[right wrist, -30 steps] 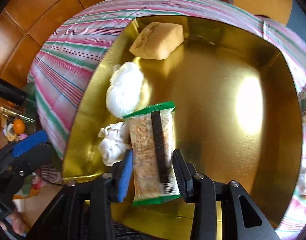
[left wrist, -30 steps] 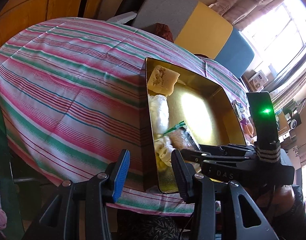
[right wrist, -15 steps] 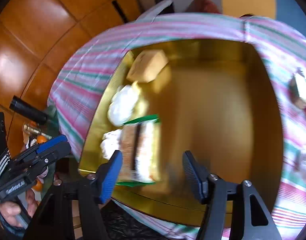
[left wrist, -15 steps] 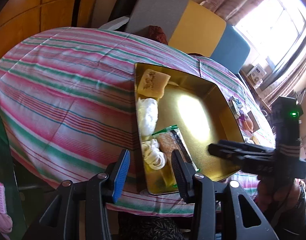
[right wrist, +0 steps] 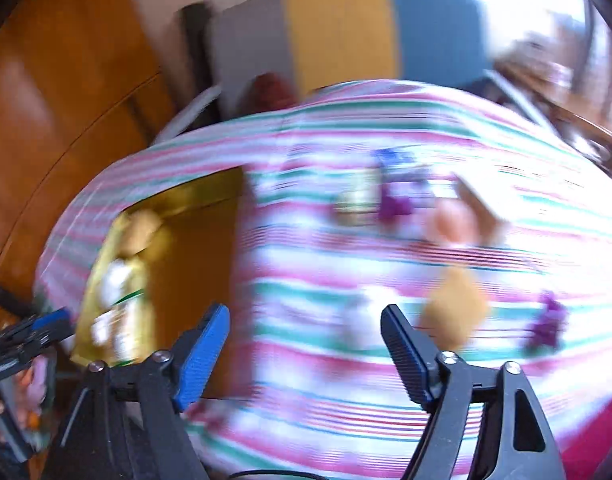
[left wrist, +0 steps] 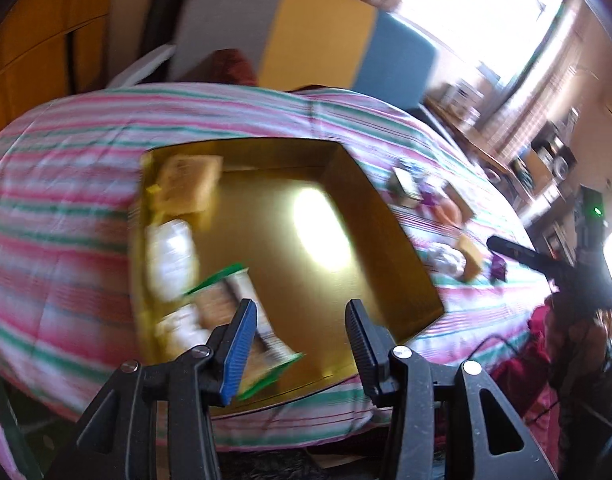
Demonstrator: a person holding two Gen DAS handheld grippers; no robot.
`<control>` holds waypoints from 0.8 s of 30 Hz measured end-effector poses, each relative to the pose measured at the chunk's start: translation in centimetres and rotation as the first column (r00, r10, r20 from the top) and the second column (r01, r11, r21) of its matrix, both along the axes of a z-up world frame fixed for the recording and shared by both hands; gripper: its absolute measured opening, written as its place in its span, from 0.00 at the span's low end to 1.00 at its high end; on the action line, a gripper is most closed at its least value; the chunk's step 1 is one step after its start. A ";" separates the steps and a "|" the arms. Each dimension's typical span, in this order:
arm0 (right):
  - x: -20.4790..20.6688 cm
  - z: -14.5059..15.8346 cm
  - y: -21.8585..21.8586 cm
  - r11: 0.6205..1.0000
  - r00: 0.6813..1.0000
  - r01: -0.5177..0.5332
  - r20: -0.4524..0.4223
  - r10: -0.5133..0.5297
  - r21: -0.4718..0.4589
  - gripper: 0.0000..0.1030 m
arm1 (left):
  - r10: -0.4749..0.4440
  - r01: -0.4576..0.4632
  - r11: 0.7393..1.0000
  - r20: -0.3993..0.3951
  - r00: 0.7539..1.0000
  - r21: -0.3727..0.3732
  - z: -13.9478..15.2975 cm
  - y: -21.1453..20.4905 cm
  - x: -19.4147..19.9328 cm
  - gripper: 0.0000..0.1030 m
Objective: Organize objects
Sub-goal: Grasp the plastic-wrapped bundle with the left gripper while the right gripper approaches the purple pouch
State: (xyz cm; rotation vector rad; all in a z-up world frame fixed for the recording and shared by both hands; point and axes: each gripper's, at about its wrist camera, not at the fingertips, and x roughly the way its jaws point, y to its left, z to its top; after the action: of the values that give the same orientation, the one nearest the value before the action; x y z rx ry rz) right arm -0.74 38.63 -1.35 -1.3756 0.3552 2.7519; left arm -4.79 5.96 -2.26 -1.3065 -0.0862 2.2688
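A gold tray (left wrist: 389, 236) lies on the striped tablecloth. In it are a tan bread piece (left wrist: 186, 184), a white wrapped item (left wrist: 170, 256), a green-edged cracker packet (left wrist: 242, 312) and a white bundle (left wrist: 178, 328). My left gripper (left wrist: 298, 344) is open and empty over the tray's near edge. My right gripper (right wrist: 306, 352) is open and empty above the cloth, right of the tray (right wrist: 198, 240). Loose items lie ahead of it: a tan piece (right wrist: 453, 308), purple wrappers (right wrist: 545, 320), an orange item (right wrist: 445, 220). Both views are blurred.
Several small items lie on the cloth right of the tray (left wrist: 445, 216). The right gripper shows at the right edge of the left wrist view (left wrist: 545, 268). A grey, yellow and blue sofa (left wrist: 306, 36) stands behind the table. Wooden panelling (right wrist: 66, 100) is at left.
My right gripper has let go of the cracker packet, which now lies in the tray, and has swung right over the loose items. My left gripper has turned right toward the tray.
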 end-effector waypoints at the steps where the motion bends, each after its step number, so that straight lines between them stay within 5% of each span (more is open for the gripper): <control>1: 0.6 0.1 2.0 0.999 0.999 0.051 -0.003 -0.051 0.004 0.80 | -0.032 0.032 0.999 -0.009 0.999 -0.008 0.3 1.4 0.0 0.45; 7: 3.6 -0.5 12.6 0.944 0.945 0.328 -0.010 -0.328 -0.029 0.82 | -0.215 0.213 0.976 -0.037 0.976 -0.045 1.2 10.1 0.2 0.45; 13: 5.8 -2.5 18.7 0.866 0.877 0.471 -0.015 -0.480 -0.167 0.82 | -0.364 0.360 0.929 -0.023 0.931 -0.088 0.5 18.8 0.8 0.45; 16: 7.1 -1.9 19.8 0.839 0.856 0.478 -0.078 -0.512 -0.258 0.83 | -0.416 0.411 0.903 -0.010 0.909 -0.123 -0.6 22.5 0.7 0.45; 24: 8.3 -2.0 20.7 0.805 0.838 0.461 -0.115 -0.533 -0.374 0.84 | -0.413 0.423 0.891 0.093 0.906 -0.161 -4.3 28.2 -1.5 0.45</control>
State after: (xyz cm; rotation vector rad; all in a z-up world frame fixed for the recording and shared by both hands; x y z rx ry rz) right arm 7.60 59.30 -3.34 -0.8446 1.0723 2.4495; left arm -6.33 34.14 -6.54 -1.3284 0.3568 1.9013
